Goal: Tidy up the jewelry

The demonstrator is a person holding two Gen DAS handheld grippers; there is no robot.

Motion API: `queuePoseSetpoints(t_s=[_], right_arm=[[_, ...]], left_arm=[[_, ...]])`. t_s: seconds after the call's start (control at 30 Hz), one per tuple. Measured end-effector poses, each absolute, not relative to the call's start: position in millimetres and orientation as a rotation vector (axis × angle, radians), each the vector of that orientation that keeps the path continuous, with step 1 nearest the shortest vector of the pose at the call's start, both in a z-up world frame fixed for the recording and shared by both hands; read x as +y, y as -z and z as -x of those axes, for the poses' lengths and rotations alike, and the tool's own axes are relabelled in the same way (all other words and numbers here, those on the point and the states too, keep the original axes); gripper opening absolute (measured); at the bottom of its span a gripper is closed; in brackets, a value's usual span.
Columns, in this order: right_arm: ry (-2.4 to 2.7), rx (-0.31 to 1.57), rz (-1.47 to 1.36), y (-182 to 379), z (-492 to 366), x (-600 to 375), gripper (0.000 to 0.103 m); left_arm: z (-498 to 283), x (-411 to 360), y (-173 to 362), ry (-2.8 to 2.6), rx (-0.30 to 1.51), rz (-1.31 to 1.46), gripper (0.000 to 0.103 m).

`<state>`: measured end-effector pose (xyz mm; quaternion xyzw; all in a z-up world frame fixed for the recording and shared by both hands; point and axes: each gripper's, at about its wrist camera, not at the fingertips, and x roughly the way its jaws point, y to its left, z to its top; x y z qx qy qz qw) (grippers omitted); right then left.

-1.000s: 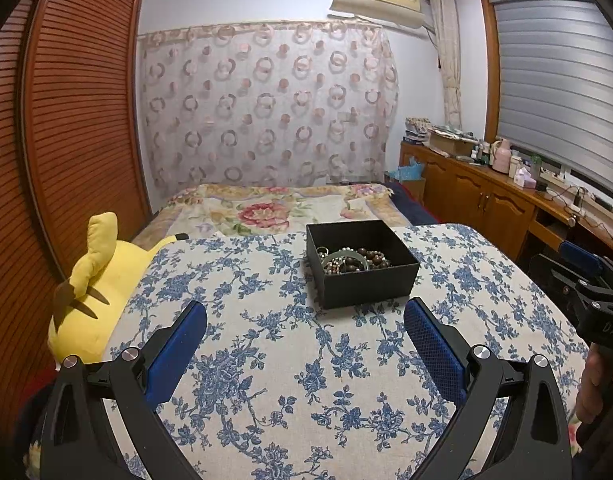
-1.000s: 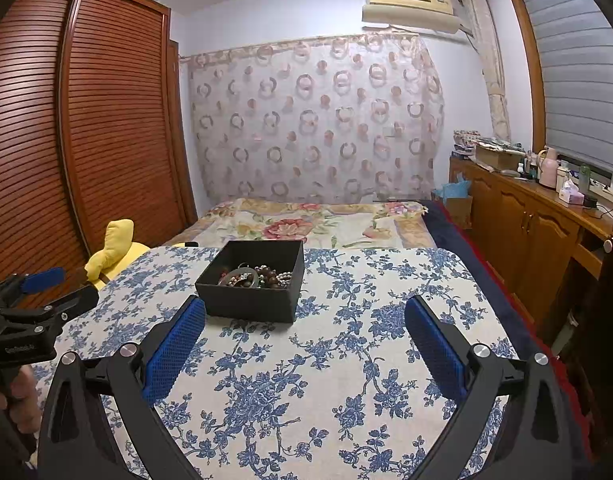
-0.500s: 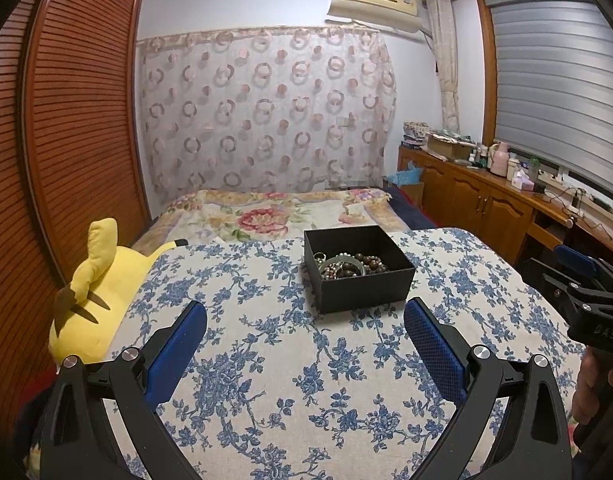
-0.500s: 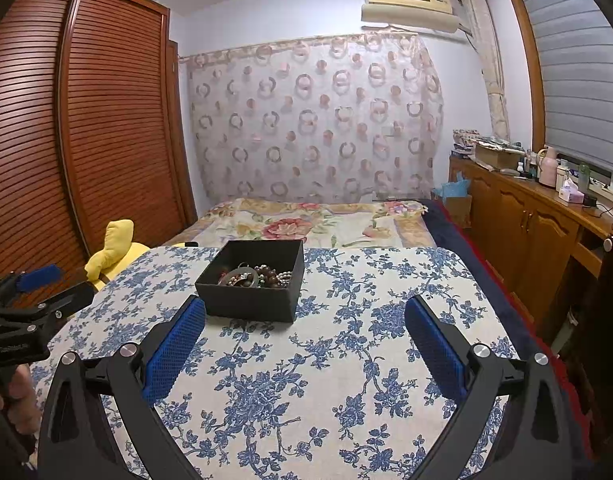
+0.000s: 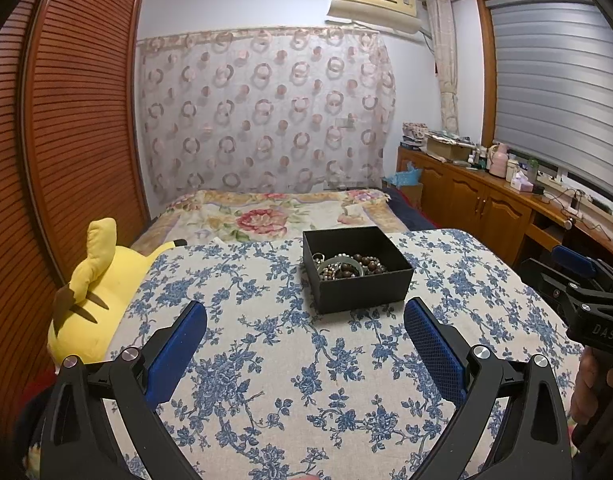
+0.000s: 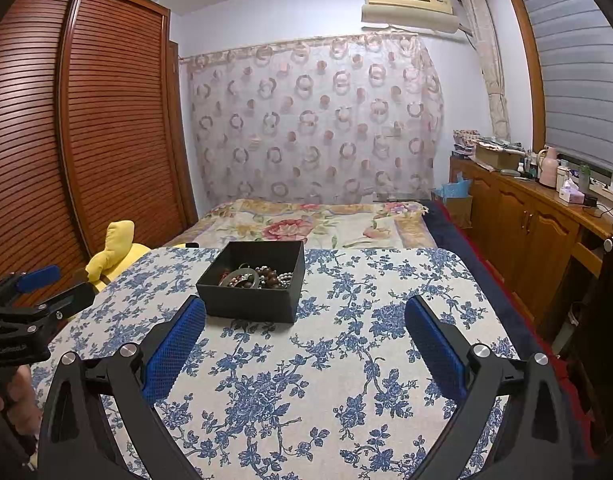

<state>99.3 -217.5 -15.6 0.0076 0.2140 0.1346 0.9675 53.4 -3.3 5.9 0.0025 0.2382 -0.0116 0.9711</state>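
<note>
Left tool (image 5: 305,318) sits low in the frame, wide open, blue pads (image 5: 178,350) far apart, nothing between them. Right tool (image 6: 305,318) same: spread wide, empty, above the blue-floral tablecloth (image 6: 326,380) on the table.

Black open box (image 5: 356,268) stands on the cloth at centre of the left view, just above and between the pad tips, not touching them. In the right view the box (image 6: 252,280) is centre-left, near the tip of the left-hand pad (image 6: 174,350); contact cannot be told. Inside the box: a tangle of jewelry (image 5: 346,266), dark bead strands, a pale bangle, small metal rings, all heaped together.

Right tool also shows at the right edge of the left view (image 5: 578,292), left tool at the left edge of the right view (image 6: 22,300).

Yellow plush toy (image 5: 94,288) lies left of the table. Bed with floral cover (image 5: 266,216) beyond, ring-patterned curtain (image 5: 266,120) upper centre, wood cabinets (image 5: 486,200) on the right.
</note>
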Motion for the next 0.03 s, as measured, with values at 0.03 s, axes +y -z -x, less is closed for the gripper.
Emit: queuePoseSetpoints(t_s=[0.03], right_arm=[[-0.272, 0.433, -0.016, 15.5, -99.4, -217.4, 0.100]], left_arm=[[-54.0, -3.6, -6.2, 0.023, 0.482, -0.004, 0.095]])
